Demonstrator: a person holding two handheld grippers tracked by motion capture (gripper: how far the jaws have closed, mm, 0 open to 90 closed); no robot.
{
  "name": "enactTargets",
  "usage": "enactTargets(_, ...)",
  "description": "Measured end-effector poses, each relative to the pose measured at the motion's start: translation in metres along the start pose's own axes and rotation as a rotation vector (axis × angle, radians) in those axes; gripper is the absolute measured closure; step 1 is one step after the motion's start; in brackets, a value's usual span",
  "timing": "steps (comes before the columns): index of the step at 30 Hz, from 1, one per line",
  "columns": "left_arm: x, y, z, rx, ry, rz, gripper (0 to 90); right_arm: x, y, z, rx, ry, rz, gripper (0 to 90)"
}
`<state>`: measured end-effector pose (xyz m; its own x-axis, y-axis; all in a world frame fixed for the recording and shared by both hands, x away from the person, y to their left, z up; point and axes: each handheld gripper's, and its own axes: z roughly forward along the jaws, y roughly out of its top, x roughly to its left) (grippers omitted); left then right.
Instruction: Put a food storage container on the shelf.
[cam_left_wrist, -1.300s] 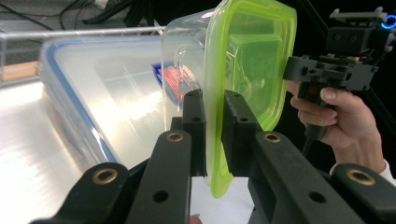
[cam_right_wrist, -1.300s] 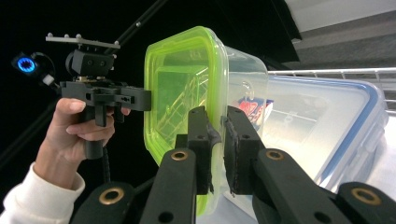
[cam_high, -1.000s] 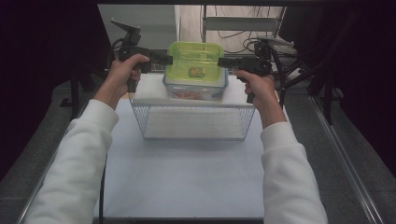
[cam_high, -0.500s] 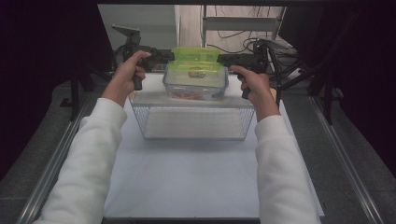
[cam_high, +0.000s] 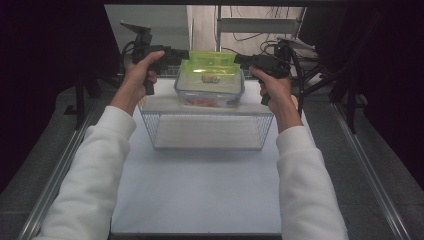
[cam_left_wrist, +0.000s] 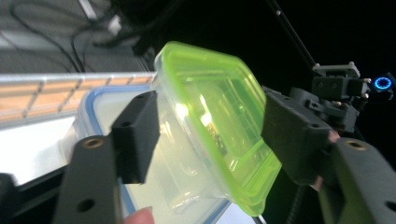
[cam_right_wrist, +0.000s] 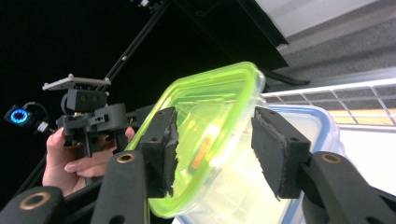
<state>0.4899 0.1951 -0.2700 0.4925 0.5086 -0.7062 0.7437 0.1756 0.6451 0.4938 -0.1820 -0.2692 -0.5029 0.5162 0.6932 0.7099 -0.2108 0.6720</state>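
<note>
A clear tub with a lime-green lid hangs tilted between both grippers. My left gripper grips its left end, and in the left gripper view the black pads press on the tub. From the other end my right gripper is shut on it too, pads against the tub. Just under it is a larger clear box with a blue-rimmed lid, with reddish contents. I cannot tell whether the two touch.
A wire basket stands on the white table top, and the blue-rimmed box is at its far side. Cables and stands crowd the back edge. Dark floor lies past the metal rails on both sides.
Both hands and the tub have shifted slightly farther from the person, and the green lid looks less tipped toward the camera. The grip is unchanged.
</note>
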Motion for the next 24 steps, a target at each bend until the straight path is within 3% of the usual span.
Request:
enactTargets(3, -0.007, -0.005, -0.010, -0.027, 0.044, 0.067, 26.9, 0.005, 0.000, -0.009, 0.000, -0.031, -0.042, 45.9)
enactTargets(6, -0.012, -0.008, -0.016, -0.034, 0.054, 0.099, 23.9, 0.007, -0.001, -0.015, -0.004, -0.044, -0.058, 45.0)
enactTargets(8, -0.019, -0.013, -0.024, -0.042, 0.073, 0.149, 22.9, 0.011, -0.001, -0.023, -0.008, -0.050, -0.090, 43.1)
enactTargets(12, -0.024, -0.019, -0.031, -0.041, 0.071, 0.176, 22.3, 0.018, -0.002, -0.033, 0.005, -0.057, -0.131, 41.1)
enactTargets(13, -0.026, -0.025, -0.036, -0.035, 0.070, 0.190, 21.8, 0.023, -0.004, -0.039, 0.014, -0.067, -0.164, 40.2)
enactTargets(18, -0.030, -0.038, -0.048, -0.022, 0.113, 0.233, 20.7, 0.030, -0.011, -0.052, 0.030, -0.069, -0.214, 38.7)
enactTargets(21, -0.032, -0.054, -0.061, -0.016, 0.134, 0.268, 20.7, 0.033, -0.022, -0.065, 0.075, -0.091, -0.290, 37.3)
enactTargets(24, -0.033, -0.066, -0.067, -0.007, 0.147, 0.294, 20.7, 0.034, -0.031, -0.073, 0.091, -0.110, -0.326, 37.0)
